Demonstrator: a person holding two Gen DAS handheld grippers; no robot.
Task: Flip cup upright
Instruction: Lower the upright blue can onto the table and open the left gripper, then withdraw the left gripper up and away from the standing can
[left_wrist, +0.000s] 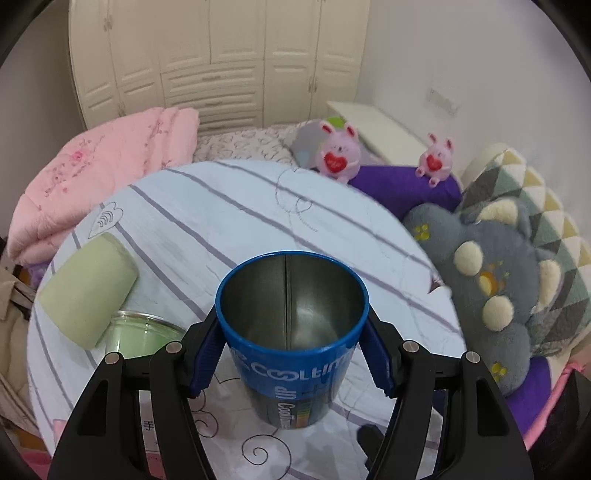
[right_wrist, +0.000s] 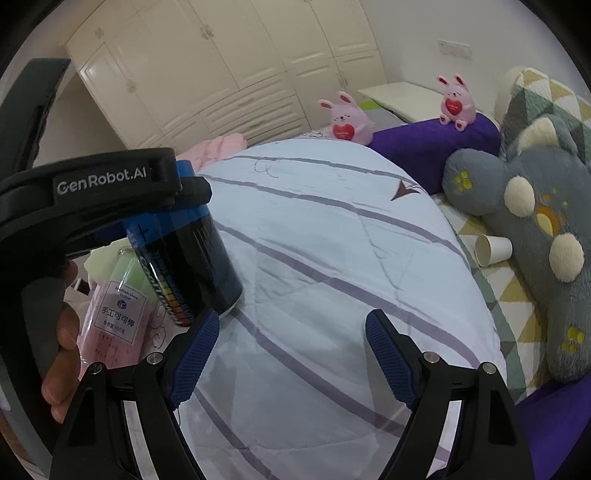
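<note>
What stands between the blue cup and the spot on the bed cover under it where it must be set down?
Nothing visible does. The left gripper holds the blue cup mouth up, its base at the striped cover. The glass jar and green cup lie beside it, to its left, not under it.

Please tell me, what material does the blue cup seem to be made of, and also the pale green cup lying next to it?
The blue cup looks like metal inside: a dull grey, brushed wall with a vertical seam and soft reflections. Its outside is glossy blue with printed lettering, probably a coating or plastic sleeve. The left claw grips it below the rim. The pale green cup appears matte and opaque, likely plastic or ceramic; the picture leaves this open.
</note>
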